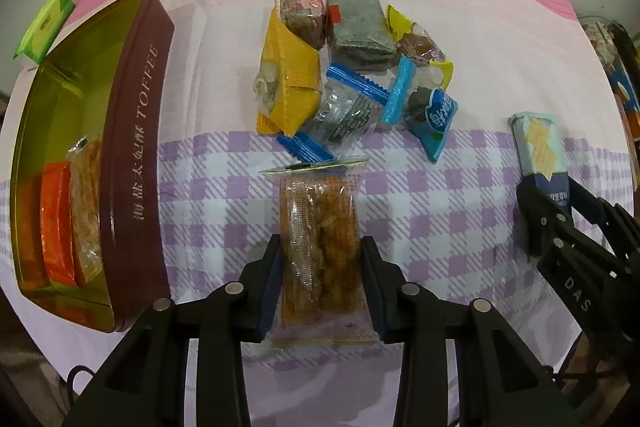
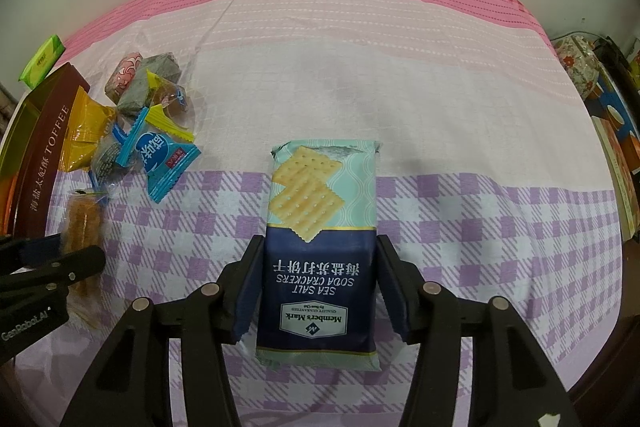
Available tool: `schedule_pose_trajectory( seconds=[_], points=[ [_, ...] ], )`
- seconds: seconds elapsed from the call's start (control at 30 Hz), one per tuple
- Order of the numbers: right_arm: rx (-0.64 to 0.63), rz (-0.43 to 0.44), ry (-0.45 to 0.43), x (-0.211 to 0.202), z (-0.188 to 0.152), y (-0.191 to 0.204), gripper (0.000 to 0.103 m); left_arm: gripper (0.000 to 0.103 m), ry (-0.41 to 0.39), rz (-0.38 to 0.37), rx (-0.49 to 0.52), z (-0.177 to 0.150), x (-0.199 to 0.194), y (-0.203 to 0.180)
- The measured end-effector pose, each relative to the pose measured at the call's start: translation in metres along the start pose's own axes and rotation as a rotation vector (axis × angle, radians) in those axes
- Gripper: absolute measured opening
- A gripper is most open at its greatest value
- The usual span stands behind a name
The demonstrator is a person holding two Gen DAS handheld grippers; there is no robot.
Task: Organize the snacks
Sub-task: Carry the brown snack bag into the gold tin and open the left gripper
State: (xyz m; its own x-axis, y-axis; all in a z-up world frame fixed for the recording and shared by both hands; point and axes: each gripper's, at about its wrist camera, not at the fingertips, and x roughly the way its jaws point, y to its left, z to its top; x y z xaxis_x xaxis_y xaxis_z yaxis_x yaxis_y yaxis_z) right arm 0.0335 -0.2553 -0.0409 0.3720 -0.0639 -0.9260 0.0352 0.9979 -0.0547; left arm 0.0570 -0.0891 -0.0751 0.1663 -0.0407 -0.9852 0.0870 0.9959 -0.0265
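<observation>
Gripping now: left gripper (image 1: 320, 279) points down with its fingers pressed on the flanks of an orange snack bar (image 1: 318, 247); right gripper (image 2: 316, 291) straddles a cracker packet (image 2: 320, 247), closed or nearly closed on its sides
Long axis: both packs run lengthwise out from between the fingers, lying on the checked cloth (image 1: 440, 195)
Tin: toffee tin (image 1: 132, 155) sits to the left, nearer the left gripper; the bar lies just right of it
Count: three packs visible in the tin; about seven loose snacks in the pile (image 1: 352, 75); one green packet (image 1: 44, 27) beyond the tin
</observation>
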Motion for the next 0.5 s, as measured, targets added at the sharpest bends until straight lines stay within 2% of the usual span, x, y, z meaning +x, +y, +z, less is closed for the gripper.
schedule_pose_trajectory(
  seconds=[0.5],
  points=[
    [-0.001, -0.001, 0.0, 0.0, 0.0, 0.0, 0.052, 0.038, -0.046, -0.089, 0.053, -0.004, -0.048, 0.021]
  ],
)
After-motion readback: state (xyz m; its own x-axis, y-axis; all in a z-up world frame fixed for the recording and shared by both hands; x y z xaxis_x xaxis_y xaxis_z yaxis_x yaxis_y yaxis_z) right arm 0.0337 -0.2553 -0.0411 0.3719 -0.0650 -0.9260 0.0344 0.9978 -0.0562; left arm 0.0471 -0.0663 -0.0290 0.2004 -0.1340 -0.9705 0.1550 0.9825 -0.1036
